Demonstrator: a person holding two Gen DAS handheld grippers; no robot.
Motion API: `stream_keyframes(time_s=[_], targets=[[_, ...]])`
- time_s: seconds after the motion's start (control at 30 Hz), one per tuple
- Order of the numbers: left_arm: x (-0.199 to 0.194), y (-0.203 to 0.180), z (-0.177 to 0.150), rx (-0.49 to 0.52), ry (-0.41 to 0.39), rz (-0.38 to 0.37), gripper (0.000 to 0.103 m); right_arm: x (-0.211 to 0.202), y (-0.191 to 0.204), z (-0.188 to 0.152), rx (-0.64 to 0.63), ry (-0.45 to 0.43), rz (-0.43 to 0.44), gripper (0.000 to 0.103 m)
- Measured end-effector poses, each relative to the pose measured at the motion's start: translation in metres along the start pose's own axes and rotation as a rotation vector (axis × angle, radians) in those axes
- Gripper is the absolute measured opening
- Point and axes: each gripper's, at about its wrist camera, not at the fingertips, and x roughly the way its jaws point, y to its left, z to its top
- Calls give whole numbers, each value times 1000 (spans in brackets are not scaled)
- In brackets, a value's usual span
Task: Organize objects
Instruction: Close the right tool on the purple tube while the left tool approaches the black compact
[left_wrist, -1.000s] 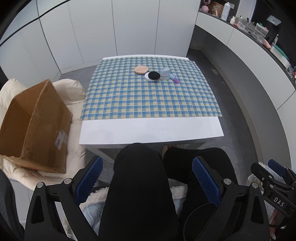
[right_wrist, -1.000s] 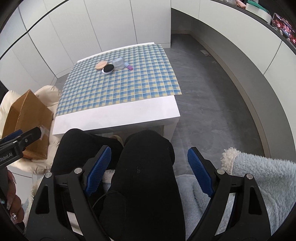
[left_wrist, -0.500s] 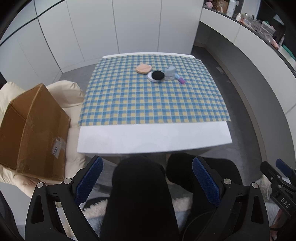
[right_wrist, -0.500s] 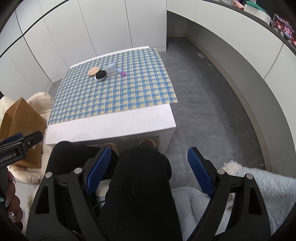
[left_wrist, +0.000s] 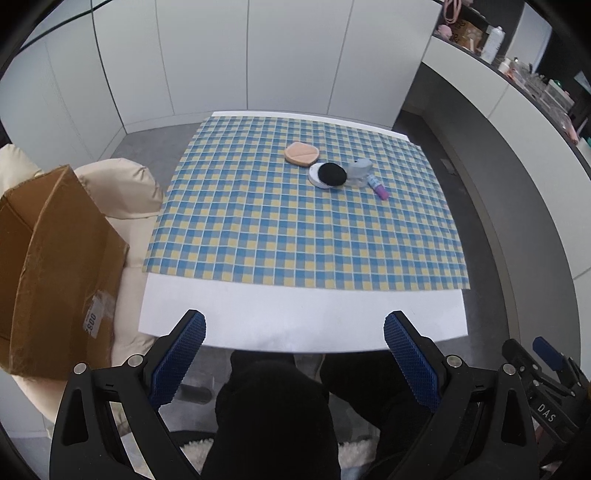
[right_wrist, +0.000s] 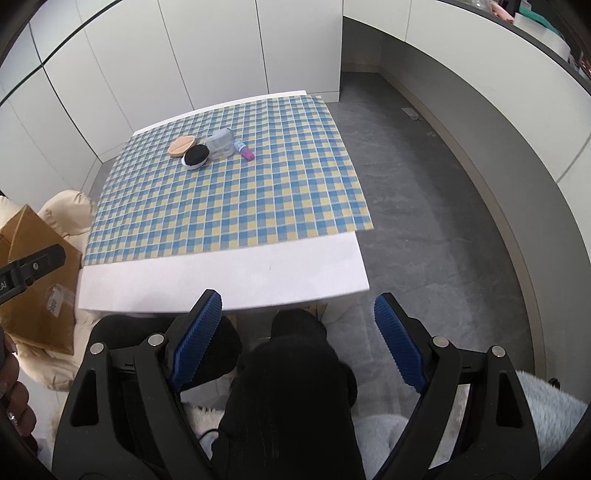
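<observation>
On the far part of the blue-and-yellow checked cloth (left_wrist: 303, 214) lie a peach powder puff (left_wrist: 301, 153), a black puff on a white round case (left_wrist: 328, 175), a clear lidded box (left_wrist: 359, 172) and a small purple tube (left_wrist: 379, 187). The right wrist view shows the same cluster: puff (right_wrist: 181, 146), black puff (right_wrist: 196, 156), clear box (right_wrist: 220, 144), tube (right_wrist: 244, 150). My left gripper (left_wrist: 294, 338) hangs open over the table's near white edge, nothing between its fingers. My right gripper (right_wrist: 297, 314) is open and empty over a person's black-clad knees, short of the table.
A brown cardboard box (left_wrist: 48, 273) rests on a cream cushioned chair (left_wrist: 122, 184) left of the white table (left_wrist: 295, 314). A curved white counter (left_wrist: 517, 122) with clutter runs along the right. Grey floor (right_wrist: 424, 192) lies right of the table. White cabinets stand behind.
Both grippers have moved forward toward the table; the table and objects fill more of each view and less of the lap shows. Both stay open.
</observation>
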Motion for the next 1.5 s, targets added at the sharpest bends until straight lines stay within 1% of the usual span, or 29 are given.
stream_keyframes(time_s=[0.1, 0.3, 0.47, 0.53, 0.6, 0.77, 0.87, 0.93, 1.03, 1.13, 1.2, 1.27, 1.3, 1.33, 1.37, 1.43, 1.47, 1.5], targets=[[13, 7, 7, -35, -1, -29, 98, 12, 2, 11, -3, -8, 4, 87], [41, 11, 25, -49, -1, -19, 97, 41, 8, 34, 17, -20, 41, 87], [61, 11, 46, -47, -34, 35, 97, 73, 20, 53, -6, -11, 64, 87], [71, 10, 54, -43, -41, 48, 97, 84, 24, 60, -26, -33, 63, 87], [84, 10, 63, -35, -42, 59, 97, 94, 27, 67, -39, -68, 38, 87], [114, 2, 84, -10, -29, 65, 98, 126, 39, 92, -100, -82, 63, 87], [133, -4, 93, 8, -19, 51, 98, 147, 40, 110, -102, -83, 93, 87], [148, -8, 101, 13, -2, 38, 98, 163, 41, 123, -92, -105, 108, 87], [170, -12, 111, 12, 16, 22, 98, 190, 40, 140, -90, -119, 101, 87], [190, -15, 119, -1, 33, 1, 98, 217, 45, 157, -97, -111, 92, 87], [202, -16, 123, -8, 40, -16, 98, 234, 52, 166, -111, -105, 109, 87], [213, -19, 127, -4, 47, -20, 98, 250, 60, 175, -139, -97, 147, 82], [217, -20, 129, 0, 51, -20, 98, 257, 64, 179, -152, -93, 153, 77], [221, -22, 130, 3, 54, -21, 98, 266, 70, 184, -172, -91, 153, 69], [226, -24, 132, 6, 60, -21, 98, 272, 75, 188, -188, -90, 150, 65], [231, -28, 135, 10, 62, -27, 98, 288, 86, 195, -227, -68, 131, 44], [234, -30, 136, 13, 61, -28, 98, 295, 90, 198, -242, -58, 130, 39], [236, -32, 138, 17, 60, -29, 98, 301, 95, 200, -255, -49, 135, 27]])
